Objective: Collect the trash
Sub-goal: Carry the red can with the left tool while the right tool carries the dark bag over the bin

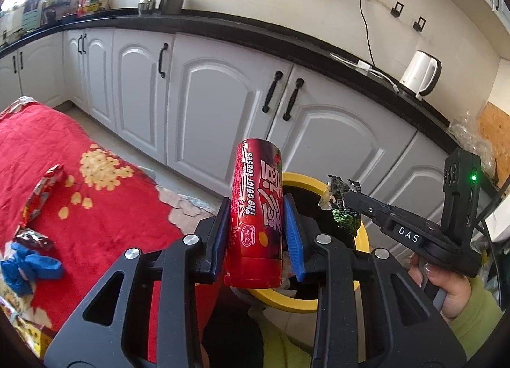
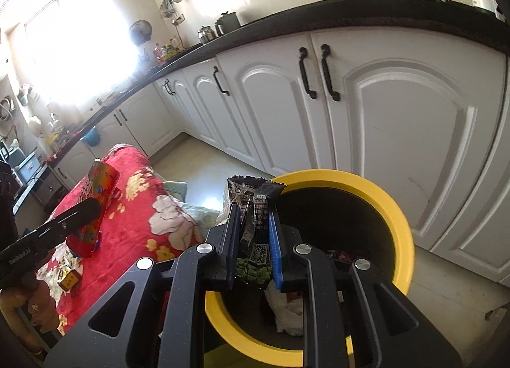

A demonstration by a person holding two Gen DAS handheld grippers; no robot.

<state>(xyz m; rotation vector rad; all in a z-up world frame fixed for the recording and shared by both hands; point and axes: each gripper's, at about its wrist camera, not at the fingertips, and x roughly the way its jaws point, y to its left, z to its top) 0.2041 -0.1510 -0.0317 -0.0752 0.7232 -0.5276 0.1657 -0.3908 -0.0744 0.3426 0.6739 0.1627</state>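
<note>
My left gripper [image 1: 257, 234] is shut on a red cylindrical snack can [image 1: 256, 212], held upright near the left rim of a yellow-rimmed black trash bin [image 1: 363, 240]. My right gripper [image 2: 253, 240] is shut on a black snack wrapper with green peas printed on it [image 2: 255, 227], held over the bin [image 2: 398, 227]. In the left wrist view the right gripper [image 1: 347, 200] holds that wrapper [image 1: 344, 212] above the bin's far side. In the right wrist view the left gripper [image 2: 95, 208] shows with the can [image 2: 95, 202]. The bin holds white paper and other trash [image 2: 283, 310].
A table with a red floral cloth [image 1: 95, 183] stands left of the bin. On it lie a red snack wrapper [image 1: 41, 192], a dark wrapper [image 1: 33, 239], a blue crumpled item [image 1: 28, 267] and a small box [image 2: 68, 278]. White kitchen cabinets [image 1: 223, 106] stand behind.
</note>
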